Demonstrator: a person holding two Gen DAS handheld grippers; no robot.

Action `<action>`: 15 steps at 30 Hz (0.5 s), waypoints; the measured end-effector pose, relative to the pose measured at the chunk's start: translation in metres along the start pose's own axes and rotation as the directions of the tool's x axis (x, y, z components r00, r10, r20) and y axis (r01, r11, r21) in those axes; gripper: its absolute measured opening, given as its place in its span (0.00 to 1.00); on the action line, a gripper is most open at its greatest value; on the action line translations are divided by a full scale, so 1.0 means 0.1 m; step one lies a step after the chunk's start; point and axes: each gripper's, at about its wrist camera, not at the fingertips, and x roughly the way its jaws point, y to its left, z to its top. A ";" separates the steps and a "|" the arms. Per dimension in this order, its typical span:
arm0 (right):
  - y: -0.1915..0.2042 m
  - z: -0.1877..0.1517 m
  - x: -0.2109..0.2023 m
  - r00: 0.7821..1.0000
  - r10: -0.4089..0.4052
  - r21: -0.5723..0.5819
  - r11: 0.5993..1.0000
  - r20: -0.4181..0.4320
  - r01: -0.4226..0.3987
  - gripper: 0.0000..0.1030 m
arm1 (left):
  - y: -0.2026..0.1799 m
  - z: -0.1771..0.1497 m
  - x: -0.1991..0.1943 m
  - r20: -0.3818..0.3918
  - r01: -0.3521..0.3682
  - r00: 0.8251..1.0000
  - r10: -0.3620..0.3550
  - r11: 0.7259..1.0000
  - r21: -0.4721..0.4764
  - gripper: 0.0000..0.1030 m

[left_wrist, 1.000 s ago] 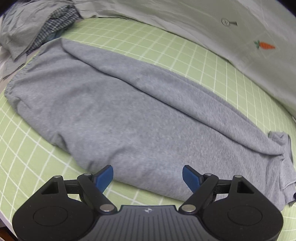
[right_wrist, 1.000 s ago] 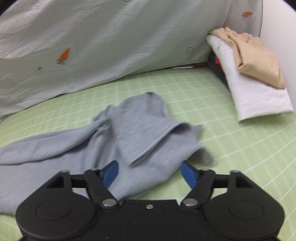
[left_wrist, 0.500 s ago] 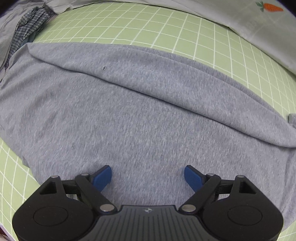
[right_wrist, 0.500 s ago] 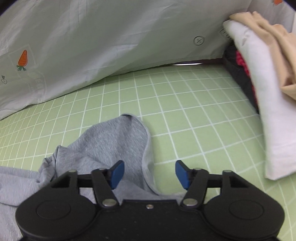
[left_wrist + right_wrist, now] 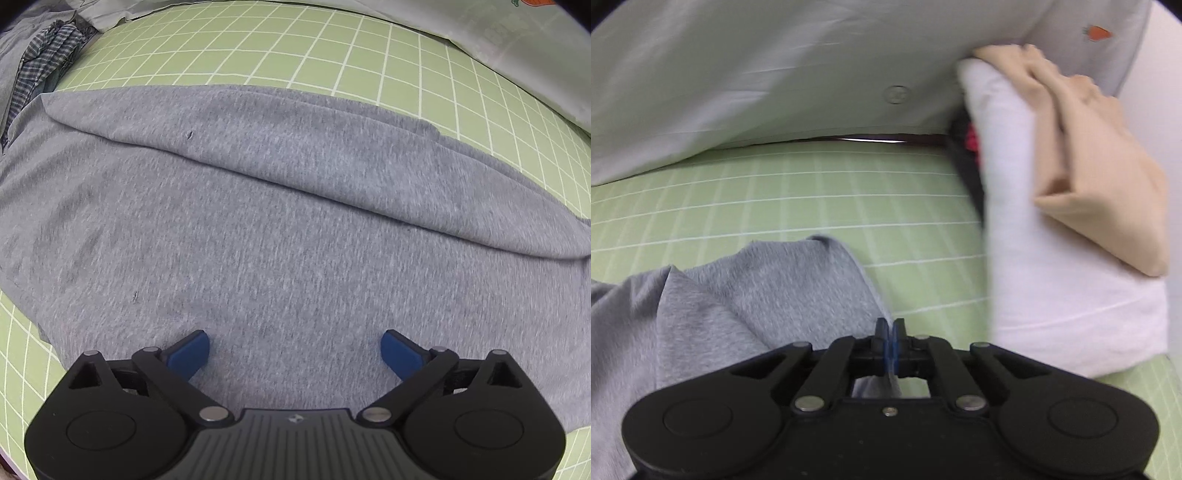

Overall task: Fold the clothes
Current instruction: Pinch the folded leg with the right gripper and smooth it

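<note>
Worktop (image 5: 332, 48) of green gridded mat carries your grey knit garment (image 5: 277, 229), spread flat, a long fold along its far side. Bare mat lies beyond it, up to a pale sheet (image 5: 738, 74). Your left tongs (image 5: 295, 350) point steeply down over it, jaws opening, nothing between. Your right tongs (image 5: 888, 332) pinch its edge.

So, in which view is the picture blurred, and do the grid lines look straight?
Right wrist view: motion blur smears the white folded cloth and beige cloth. Left wrist view: sharp; the grey garment shows its knit clearly. Both views: fisheye bends the green grid mat lines into curves.
</note>
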 end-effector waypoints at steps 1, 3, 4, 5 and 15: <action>-0.05 -0.01 -0.02 1.000 -0.007 0.012 1.000 0.003 0.007 0.04 | 0.00 -0.01 0.00 -0.001 0.000 1.000 0.000 1.000 -0.001 0.98; -0.01 -0.06 -0.16 0.999 -0.019 0.005 1.000 0.031 0.019 0.27 | 0.00 -0.02 0.00 -0.003 0.000 1.000 0.000 1.000 -0.005 0.99; 0.01 -0.08 -0.23 0.999 -0.024 0.001 1.000 0.044 0.024 0.40 | 0.00 -0.02 0.00 -0.003 -0.001 1.000 0.001 1.000 -0.008 1.00; 0.03 -0.10 -0.29 0.998 -0.030 -0.002 1.000 0.058 0.030 0.47 | 0.00 -0.03 0.00 -0.002 -0.002 1.000 0.002 1.000 -0.010 1.00; 0.92 -0.61 -0.69 0.992 0.102 -0.125 0.988 0.078 -0.092 0.82 | 0.03 -0.06 -0.04 -0.012 -0.005 1.000 0.005 1.000 -0.030 1.00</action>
